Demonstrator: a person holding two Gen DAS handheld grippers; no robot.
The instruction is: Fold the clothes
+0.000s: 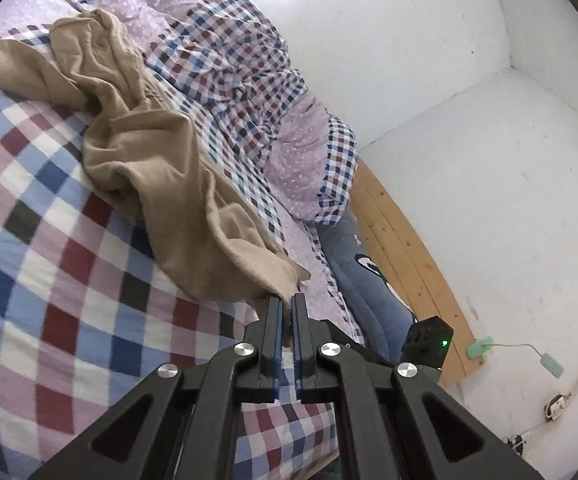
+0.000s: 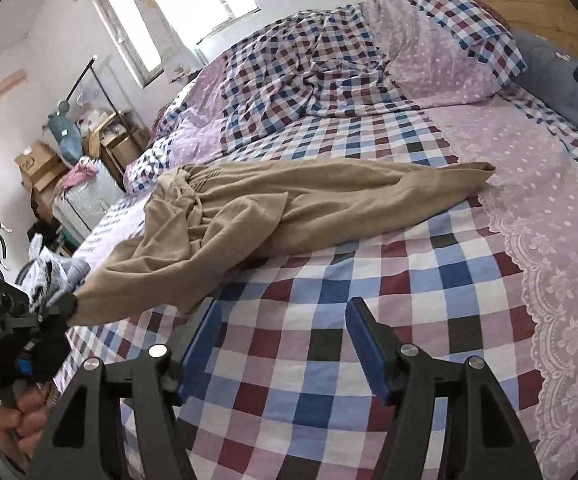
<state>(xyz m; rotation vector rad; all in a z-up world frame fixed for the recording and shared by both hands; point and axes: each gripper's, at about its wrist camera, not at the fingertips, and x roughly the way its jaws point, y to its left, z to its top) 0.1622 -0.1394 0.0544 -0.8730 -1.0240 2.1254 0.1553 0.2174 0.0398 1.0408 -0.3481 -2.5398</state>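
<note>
At six o'clock in the left wrist view, the left gripper [image 1: 287, 300] has its black arms drawn together, the blue ribbed pads pinching a hem corner of the tan, soft-woven trousers [image 1: 141, 140]. From that pinch the cloth runs up toward eleven o'clock in thick rumpled folds, lying across the checked quilt [image 1: 41, 280] of red, blue, white and dark squares. Beyond it, at twelve o'clock, a bunched duvet [image 1: 249, 60] of smaller checks and lilac dotted fabric is heaped, and a pale wooden headboard [image 1: 405, 264] curves along the white wall at three o'clock.

At six o'clock in the right wrist view, the right gripper [image 2: 283, 320] stands with jaws spread wide over bare quilt, holding nothing. At nine o'clock the left tool grips one trouser leg, stretched taut off the bed edge, with a hand [image 2: 17, 420] on its handle. The other leg reaches toward two o'clock, its cuff resting on the lilac lace-edged sheet [image 2: 549, 220]. A blue pillow [image 2: 569, 80] lies farthest right.
</note>
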